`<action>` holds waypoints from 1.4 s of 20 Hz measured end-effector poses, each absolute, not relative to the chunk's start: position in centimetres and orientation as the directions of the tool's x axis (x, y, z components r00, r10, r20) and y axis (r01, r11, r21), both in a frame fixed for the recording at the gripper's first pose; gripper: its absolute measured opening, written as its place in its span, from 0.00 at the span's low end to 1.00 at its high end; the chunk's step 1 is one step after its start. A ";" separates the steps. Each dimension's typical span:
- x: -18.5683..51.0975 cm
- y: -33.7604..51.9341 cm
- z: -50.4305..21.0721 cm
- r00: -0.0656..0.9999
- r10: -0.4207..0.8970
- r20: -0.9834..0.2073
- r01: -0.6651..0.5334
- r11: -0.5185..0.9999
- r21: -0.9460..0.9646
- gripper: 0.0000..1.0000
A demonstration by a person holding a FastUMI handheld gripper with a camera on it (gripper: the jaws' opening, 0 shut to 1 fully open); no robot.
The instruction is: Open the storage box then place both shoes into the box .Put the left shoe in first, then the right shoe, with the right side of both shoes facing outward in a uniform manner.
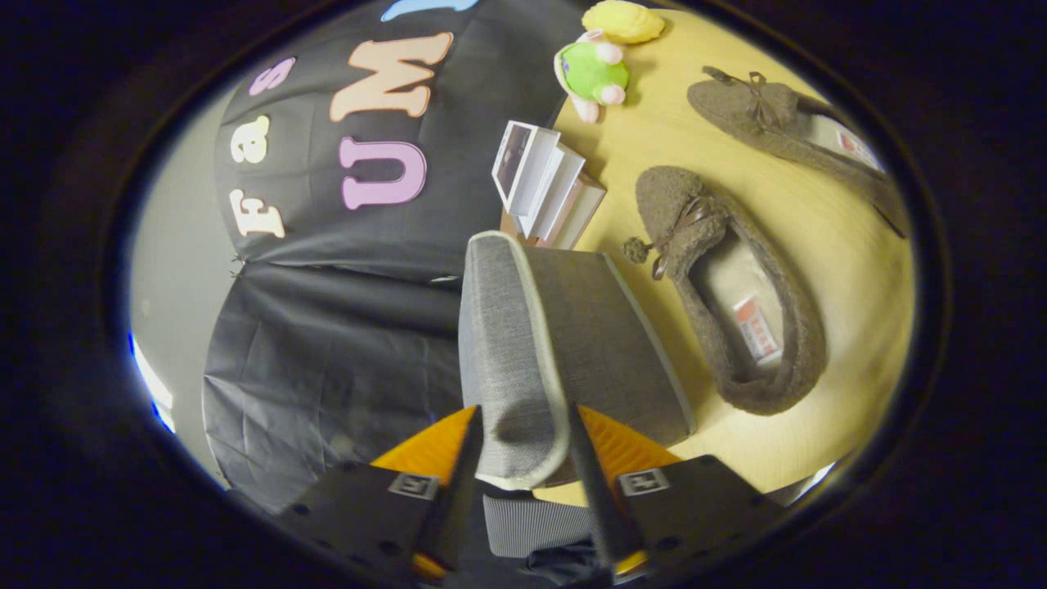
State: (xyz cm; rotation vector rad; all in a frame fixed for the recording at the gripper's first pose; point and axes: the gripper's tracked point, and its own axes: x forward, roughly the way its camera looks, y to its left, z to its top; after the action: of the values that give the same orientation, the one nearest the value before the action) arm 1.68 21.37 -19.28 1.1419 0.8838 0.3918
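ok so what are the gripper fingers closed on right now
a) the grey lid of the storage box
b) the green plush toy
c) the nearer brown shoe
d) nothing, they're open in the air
a: the gripper has one finger on each side of the raised grey lid of the storage box, pinching its edge, while both brown shoes lie untouched on the table beyond.

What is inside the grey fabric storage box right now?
That cannot be seen. The hand-held gripper has both fingers closed on the grey fabric storage box's lid, whose raised flap hides the interior. Both brown fuzzy slippers lie outside on the yellow wooden table.
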 end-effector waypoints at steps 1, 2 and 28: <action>1.7 21.7 -18.7 0.617 0.687 -0.384 0.152 0.375 0.915 0.56; 1.3 21.5 -18.1 0.621 0.694 -0.365 0.141 0.359 0.923 0.52; -1.8 39.5 -1.0 0.503 0.847 -0.175 -0.317 0.369 0.874 0.07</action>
State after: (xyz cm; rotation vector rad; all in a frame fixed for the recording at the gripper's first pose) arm -1.84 39.54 -0.95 0.8969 0.6982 0.8303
